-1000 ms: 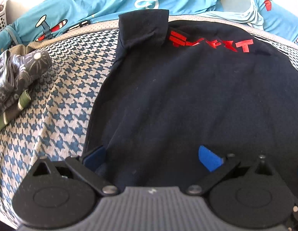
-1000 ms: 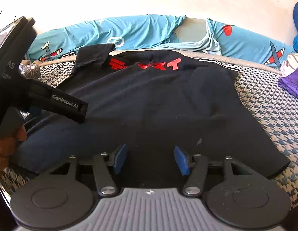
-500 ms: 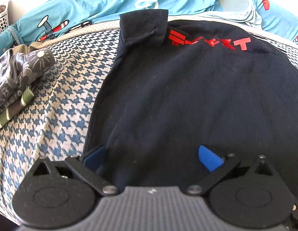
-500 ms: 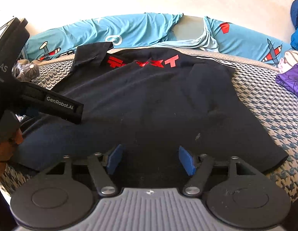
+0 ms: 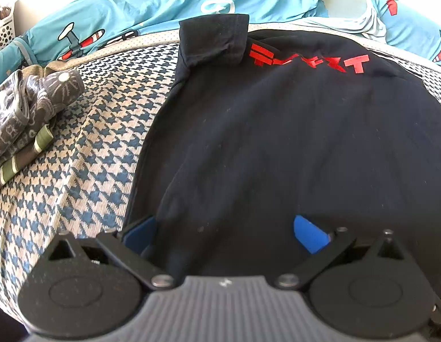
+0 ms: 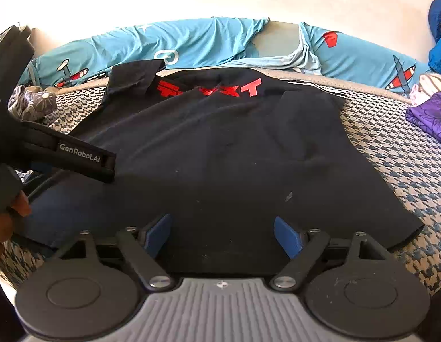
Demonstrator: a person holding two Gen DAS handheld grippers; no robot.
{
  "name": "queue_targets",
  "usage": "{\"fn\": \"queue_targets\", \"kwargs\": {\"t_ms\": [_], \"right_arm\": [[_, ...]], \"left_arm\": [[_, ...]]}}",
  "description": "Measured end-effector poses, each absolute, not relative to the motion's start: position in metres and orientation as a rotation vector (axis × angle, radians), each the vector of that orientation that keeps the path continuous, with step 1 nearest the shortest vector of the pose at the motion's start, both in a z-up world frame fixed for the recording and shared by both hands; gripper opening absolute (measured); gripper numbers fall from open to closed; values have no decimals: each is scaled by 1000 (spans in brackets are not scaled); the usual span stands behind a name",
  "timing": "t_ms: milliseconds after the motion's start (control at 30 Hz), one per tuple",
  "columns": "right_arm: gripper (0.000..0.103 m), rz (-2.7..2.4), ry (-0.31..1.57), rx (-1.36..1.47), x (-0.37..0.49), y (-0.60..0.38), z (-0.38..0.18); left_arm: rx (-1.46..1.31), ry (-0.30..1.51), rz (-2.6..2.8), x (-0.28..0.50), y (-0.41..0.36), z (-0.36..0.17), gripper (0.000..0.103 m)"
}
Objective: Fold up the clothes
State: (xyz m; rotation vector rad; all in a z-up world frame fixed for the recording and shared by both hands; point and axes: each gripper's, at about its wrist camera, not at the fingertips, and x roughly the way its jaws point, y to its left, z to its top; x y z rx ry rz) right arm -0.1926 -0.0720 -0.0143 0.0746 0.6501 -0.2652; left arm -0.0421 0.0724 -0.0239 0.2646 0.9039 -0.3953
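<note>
A black short-sleeved T-shirt with red lettering (image 5: 291, 131) lies spread across a blue-and-cream houndstooth bedcover (image 5: 86, 154), filling the centre of both views. Its near hem sits at the bottom of each frame, just ahead of my fingers.

My left gripper (image 5: 224, 229) is spread wide over the hem's left part, blue pads apart, gripping nothing. My right gripper (image 6: 223, 235) is likewise wide open above the hem's right part, holding nothing.

The folding looks barely begun. One sleeve (image 5: 213, 38), in the upper middle of the left view, is already turned in over the chest. The other sleeve (image 6: 306, 119), right of centre in the right view, also appears laid inward. The body itself is still unfolded.

A folded grey patterned garment (image 5: 35, 105) rests at the left edge; purple floral cloth (image 6: 431, 119) lies at the right edge.
</note>
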Motion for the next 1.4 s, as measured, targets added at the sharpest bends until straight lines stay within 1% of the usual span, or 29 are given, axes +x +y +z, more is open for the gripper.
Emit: {"fn": "queue_targets", "kwargs": {"t_ms": [967,1400], "right_arm": [[92,-272,666,72,-195,-71,-15],[95,-271,673,65,-197,-71,-16]], "left_arm": [[264,904,-398,-48,74,-24,103],[265,903,-399,-52,76,-23,103]]}}
